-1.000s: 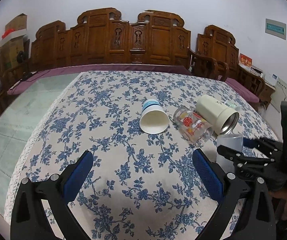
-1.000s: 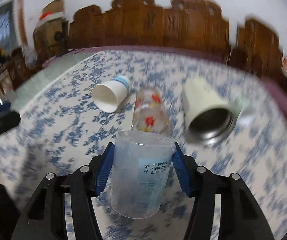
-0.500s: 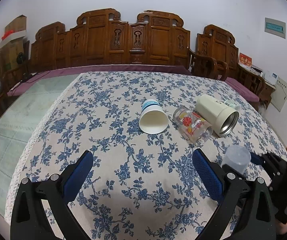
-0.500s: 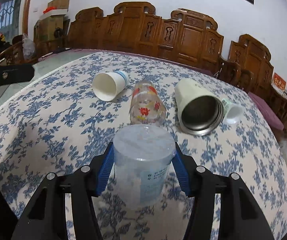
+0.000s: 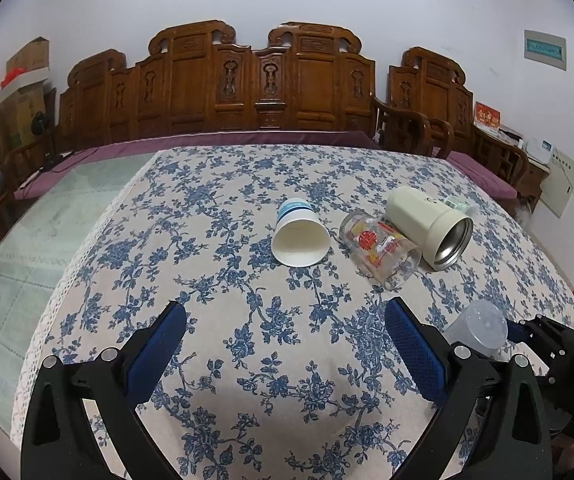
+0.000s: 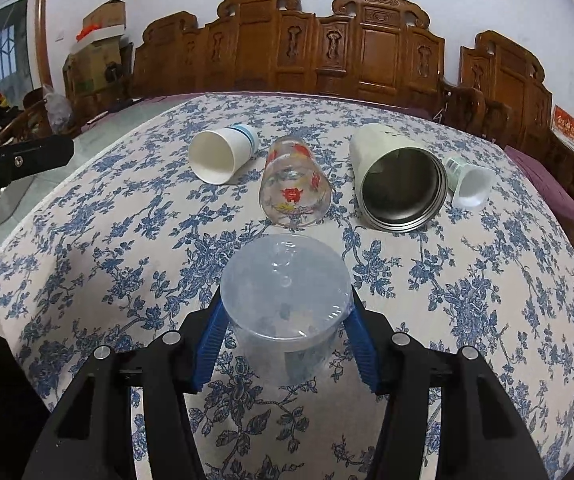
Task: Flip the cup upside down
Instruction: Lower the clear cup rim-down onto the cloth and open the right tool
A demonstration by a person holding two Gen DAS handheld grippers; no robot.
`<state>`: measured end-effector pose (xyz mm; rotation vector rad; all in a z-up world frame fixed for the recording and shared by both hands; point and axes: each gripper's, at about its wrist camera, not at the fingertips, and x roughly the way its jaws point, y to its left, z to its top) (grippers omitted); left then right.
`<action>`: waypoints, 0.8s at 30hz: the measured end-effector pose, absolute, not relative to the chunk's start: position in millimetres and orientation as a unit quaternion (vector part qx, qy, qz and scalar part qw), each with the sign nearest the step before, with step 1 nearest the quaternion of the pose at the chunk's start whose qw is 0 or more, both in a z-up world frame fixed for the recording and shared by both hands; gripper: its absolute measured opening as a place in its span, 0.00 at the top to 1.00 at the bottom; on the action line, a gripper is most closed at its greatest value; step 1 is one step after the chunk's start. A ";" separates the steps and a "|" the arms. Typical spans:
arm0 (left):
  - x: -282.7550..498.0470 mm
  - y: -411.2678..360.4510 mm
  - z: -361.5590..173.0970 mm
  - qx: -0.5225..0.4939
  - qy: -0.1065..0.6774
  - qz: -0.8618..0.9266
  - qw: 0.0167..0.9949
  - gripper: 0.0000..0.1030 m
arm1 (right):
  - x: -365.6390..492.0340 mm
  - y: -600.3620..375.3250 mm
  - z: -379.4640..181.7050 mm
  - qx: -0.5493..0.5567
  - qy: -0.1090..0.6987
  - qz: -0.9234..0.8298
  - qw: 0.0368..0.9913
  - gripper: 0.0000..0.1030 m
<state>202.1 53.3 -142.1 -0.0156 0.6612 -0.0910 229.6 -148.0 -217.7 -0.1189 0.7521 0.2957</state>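
Note:
My right gripper (image 6: 283, 332) is shut on a clear plastic cup (image 6: 283, 300), turned bottom-up with its base toward the camera, low over the tablecloth. The cup also shows in the left wrist view (image 5: 477, 328), with the right gripper (image 5: 527, 336) behind it. My left gripper (image 5: 285, 344) is open and empty above the near part of the table. On their sides farther back lie a white paper cup (image 6: 219, 154), a printed glass (image 6: 293, 184), a cream steel tumbler (image 6: 397, 178) and a small white cup (image 6: 469, 182).
The table carries a blue floral cloth (image 5: 247, 280) with a lace edge at the left. Carved wooden chairs (image 5: 255, 84) line the far side. Cardboard boxes (image 5: 23, 76) are stacked at the back left. The left gripper's body shows at the left edge of the right wrist view (image 6: 15, 162).
My right gripper has turned the clear cup from tilted to bottom-up and lowered it toward the cloth. The left gripper has not moved.

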 end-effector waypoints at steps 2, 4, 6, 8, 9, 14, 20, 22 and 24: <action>201.8 52.4 -141.9 -0.008 0.324 -0.045 0.945 0.08 | 229.1 -149.5 -218.4 -0.053 0.369 0.148 0.916 0.41; 201.6 51.5 -142.5 -0.007 0.324 -0.045 0.945 0.08 | 228.7 -152.2 -217.4 -0.041 0.374 0.153 0.914 0.37; 201.0 51.0 -142.3 -0.007 0.323 -0.046 0.945 0.08 | 226.8 -153.8 -214.7 -0.035 0.373 0.155 0.914 0.34; 199.5 48.8 -141.7 -0.005 0.321 -0.045 0.946 0.08 | 225.2 -155.2 -212.3 -0.030 0.372 0.158 0.914 0.33; 198.6 47.6 -141.3 -0.004 0.320 -0.044 0.947 0.08 | 224.1 -156.5 -211.0 -0.026 0.372 0.158 0.914 0.32; 190.7 39.7 -140.5 0.003 0.320 -0.033 0.947 0.08 | 214.6 -166.3 -201.8 -0.012 0.362 0.151 0.920 0.29; 171.9 31.9 -138.0 0.004 0.334 -0.037 0.942 0.08 | 198.0 -179.8 -187.6 0.007 0.353 0.149 0.924 0.27; 162.4 29.0 -136.3 0.005 0.337 -0.036 0.941 0.08 | 190.1 -185.9 -181.7 0.016 0.348 0.146 0.926 0.23; 152.8 26.4 -134.5 0.004 0.338 -0.040 0.940 0.08 | 182.6 -191.5 -176.2 0.021 0.344 0.142 0.928 0.19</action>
